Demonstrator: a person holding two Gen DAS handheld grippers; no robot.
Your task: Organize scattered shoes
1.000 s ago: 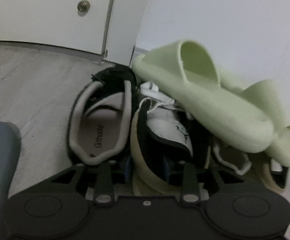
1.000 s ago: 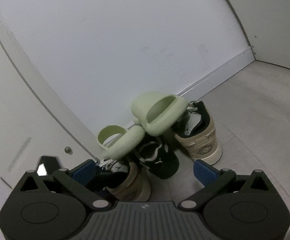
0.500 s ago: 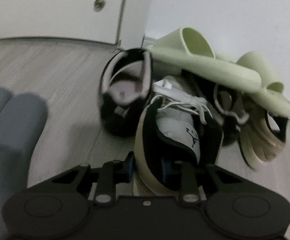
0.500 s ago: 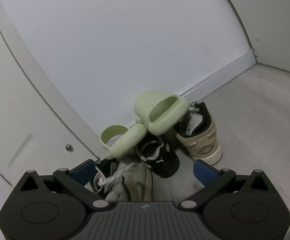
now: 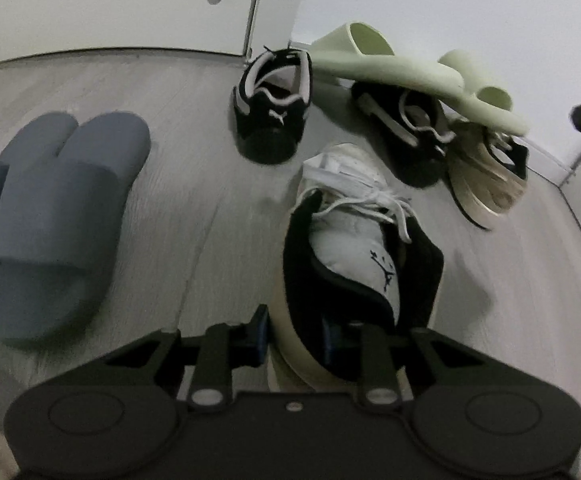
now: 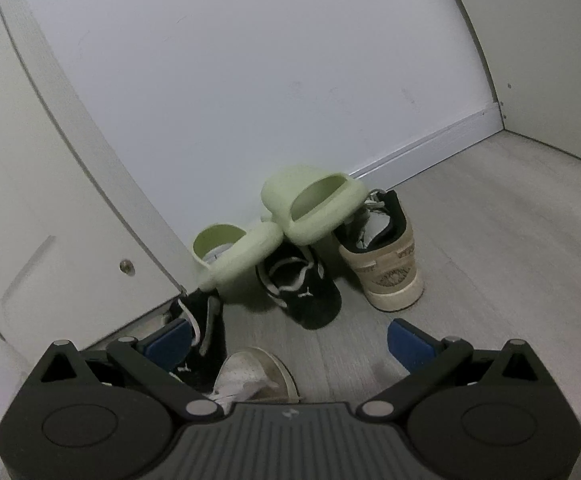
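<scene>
Shoes on grey plank floor (image 5: 194, 200), listed left to right as seen from the left wrist.

Blue slides (image 5: 54, 216): pair, side by side, far left, toes pointing away, well apart from the rest.

Black sneaker (image 5: 272, 104): upright, far centre, near the white door (image 5: 122, 4).

Beige sneaker (image 5: 354, 256): white laces, black collar, centre near. Left claw (image 5: 296, 334) is closed on its heel collar, one finger outside the sole wall, the other inside the opening. Whether the shoe is lifted or resting on the floor cannot be told.

Second black sneaker (image 5: 410, 136): right of centre, under the green slides.

Green slides (image 5: 418, 76): two, stacked across the shoes by the wall (image 5: 470, 8), tilted.

Second beige sneaker (image 5: 486, 176): far right, beside the second black sneaker, blurred in the left view.

Right claw (image 6: 290, 342): spread wide, empty, hovering above the floor near the pile; blue pads (image 6: 408, 346) visible. From this side the green slides (image 6: 310, 208) lean on the second black sneaker (image 6: 302, 288) and second beige sneaker (image 6: 390, 268).
</scene>
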